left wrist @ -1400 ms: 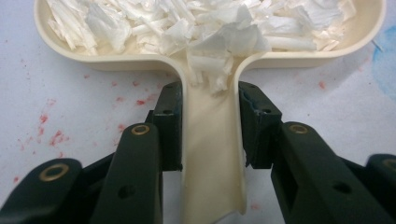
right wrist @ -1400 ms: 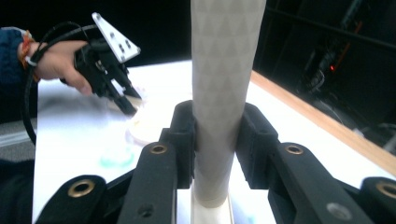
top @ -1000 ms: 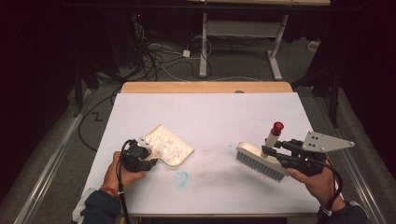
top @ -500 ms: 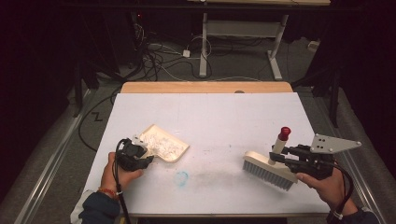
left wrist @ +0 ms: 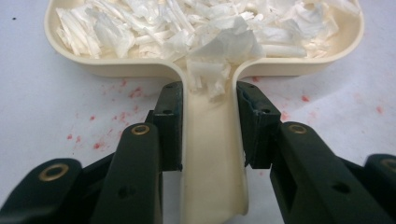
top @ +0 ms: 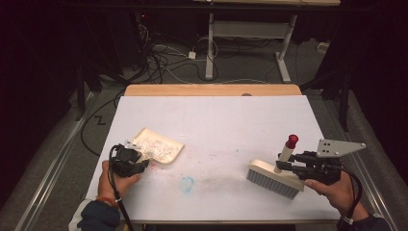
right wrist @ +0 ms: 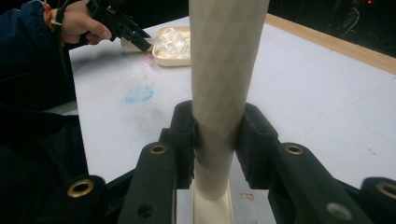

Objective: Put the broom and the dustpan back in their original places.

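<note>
A cream dustpan point(top: 161, 148) full of white paper shreds point(left wrist: 187, 28) lies at the table's left. My left gripper point(top: 137, 156) is shut on its handle point(left wrist: 210, 154), one pad against each side. At the right, near the front edge, a cream brush point(top: 272, 179) rests bristles down, its red-tipped handle point(top: 290, 147) slanting up. My right gripper point(top: 281, 165) is shut on that handle point(right wrist: 224, 70). In the right gripper view the dustpan point(right wrist: 173, 44) and the left gripper point(right wrist: 135, 35) sit far off at the upper left.
The white table top point(top: 216, 120) carries a blue smudge point(top: 186, 183) near the front middle and red specks point(left wrist: 126, 114) beside the dustpan. A wooden strip point(top: 211, 90) runs along the far edge. Cables point(top: 168, 62) and desk legs stand on the floor behind.
The right hand has carried the brush a little to the right and toward the front edge. The dustpan has slid slightly left with the left hand. Both grips are unchanged.
</note>
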